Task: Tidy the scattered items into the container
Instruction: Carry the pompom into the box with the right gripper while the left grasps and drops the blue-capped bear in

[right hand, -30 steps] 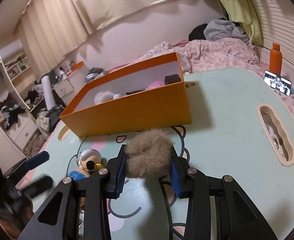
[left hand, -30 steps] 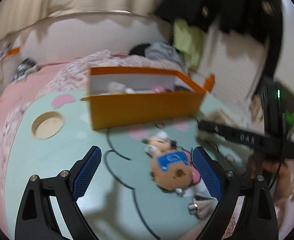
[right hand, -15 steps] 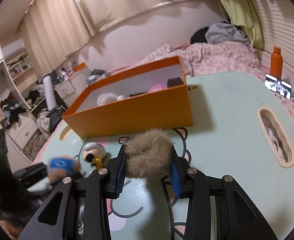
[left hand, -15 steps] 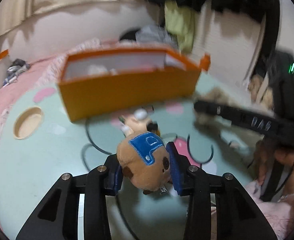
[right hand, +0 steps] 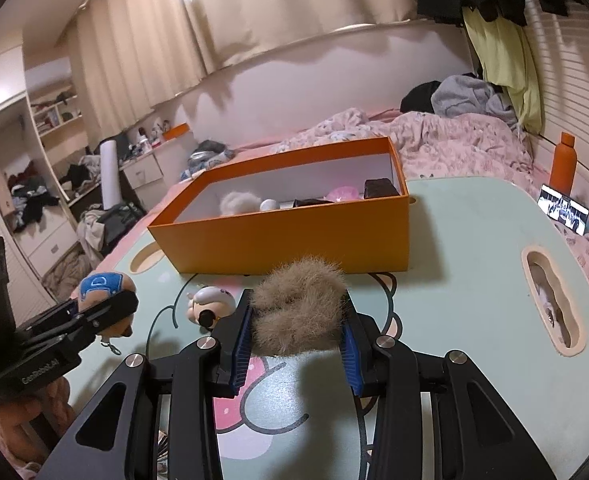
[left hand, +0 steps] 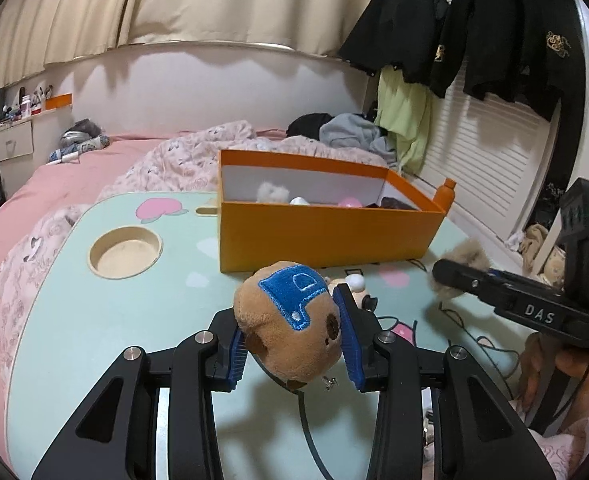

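Left claw (left hand: 292, 342) now grips plush bear (left hand: 290, 324); right claw (right hand: 296, 344) clamps fur scrunchie (right hand: 298, 312)

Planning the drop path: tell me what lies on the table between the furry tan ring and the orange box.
Nothing: in the right wrist view, only bare mint tabletop separates the furry tan ring from the orange cardboard box.
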